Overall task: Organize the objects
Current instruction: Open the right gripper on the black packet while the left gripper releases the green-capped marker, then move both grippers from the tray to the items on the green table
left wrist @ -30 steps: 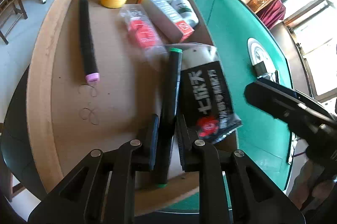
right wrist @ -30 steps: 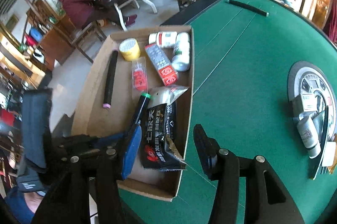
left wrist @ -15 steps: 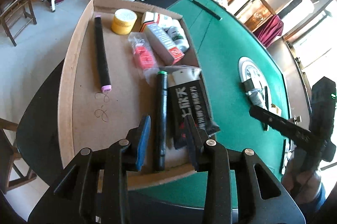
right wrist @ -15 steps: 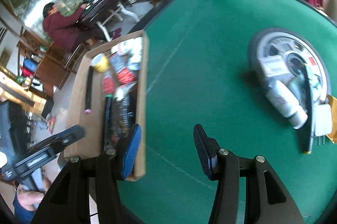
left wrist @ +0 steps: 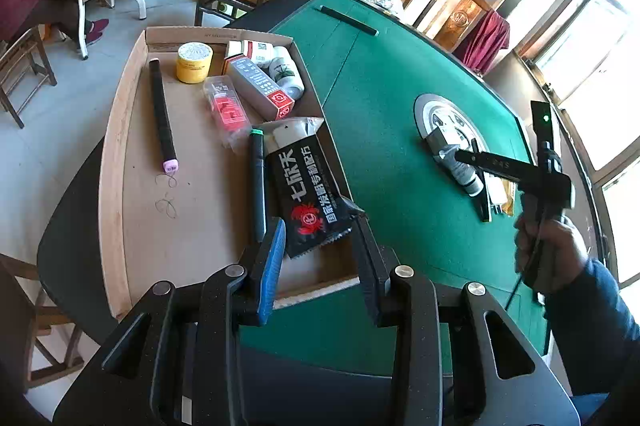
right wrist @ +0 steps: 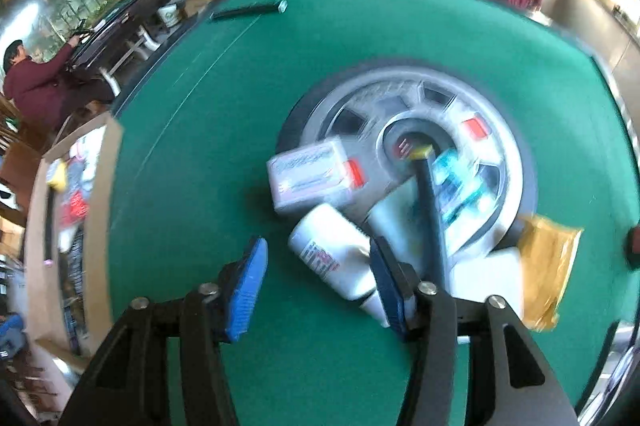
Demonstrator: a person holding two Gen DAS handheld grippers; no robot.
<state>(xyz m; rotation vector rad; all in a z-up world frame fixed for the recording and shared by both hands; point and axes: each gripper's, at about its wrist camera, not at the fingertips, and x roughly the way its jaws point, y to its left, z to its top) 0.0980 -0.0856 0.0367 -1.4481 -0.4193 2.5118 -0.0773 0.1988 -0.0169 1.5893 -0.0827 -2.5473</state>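
Pulling back from pen (left wrist: 258, 181), left gripper (left wrist: 318, 258) is hanging w/ jaws wide over box (left wrist: 116, 161); right gripper (right wrist: 316, 282), jaws wide, is nearing bottle (right wrist: 334, 258) on hub, prob. next pick.

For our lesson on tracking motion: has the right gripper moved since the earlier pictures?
Yes. The right gripper has swung away from the cardboard box, now at the left edge of its view, toward the white bottle by the table's silver disc.
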